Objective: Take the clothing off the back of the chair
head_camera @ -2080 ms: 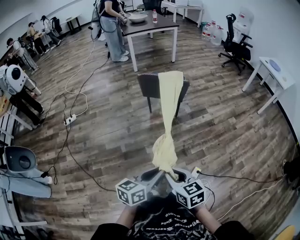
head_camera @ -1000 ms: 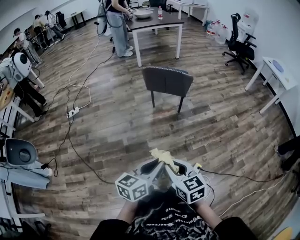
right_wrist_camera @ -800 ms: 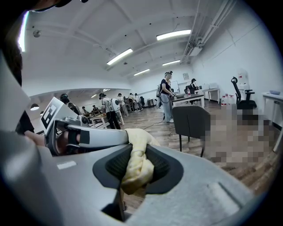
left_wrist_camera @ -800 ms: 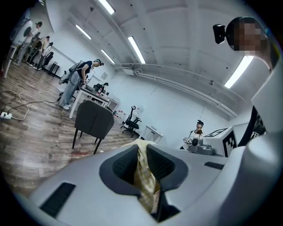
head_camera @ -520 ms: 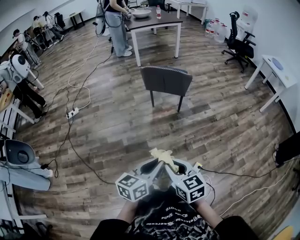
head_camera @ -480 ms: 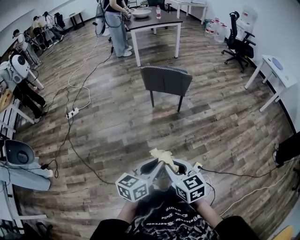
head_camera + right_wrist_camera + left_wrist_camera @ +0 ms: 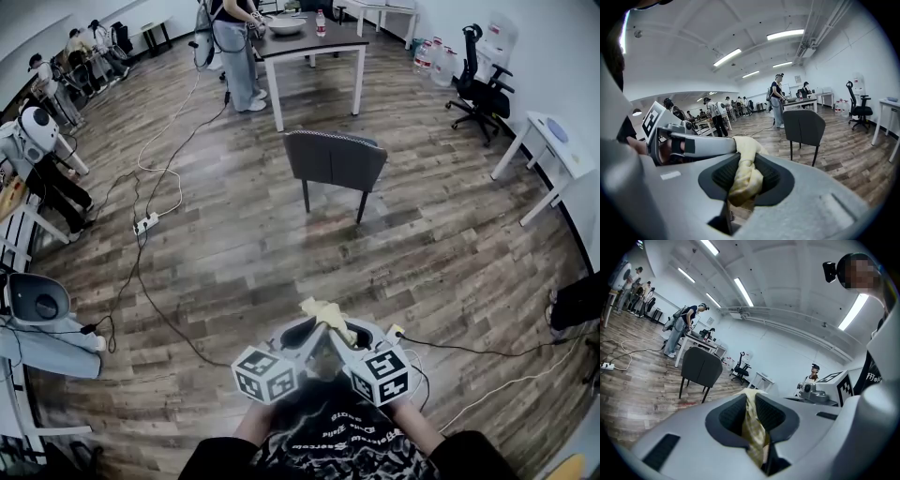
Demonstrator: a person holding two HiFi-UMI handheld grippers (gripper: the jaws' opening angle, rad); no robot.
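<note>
The pale yellow clothing (image 7: 322,308) is crumpled into a small bunch. It is pinched both in the left gripper (image 7: 751,412) and in the right gripper (image 7: 746,174), well apart from the chair. The dark grey chair (image 7: 335,161) stands upright on the wooden floor.

The clothing (image 7: 323,309) near six o'clock is pale yellow, the chair (image 7: 335,161) at twelve dark grey, the floor (image 7: 234,253) brown wood-grain planks, and the marker cubes (image 7: 264,375) black-and-white squares.
</note>
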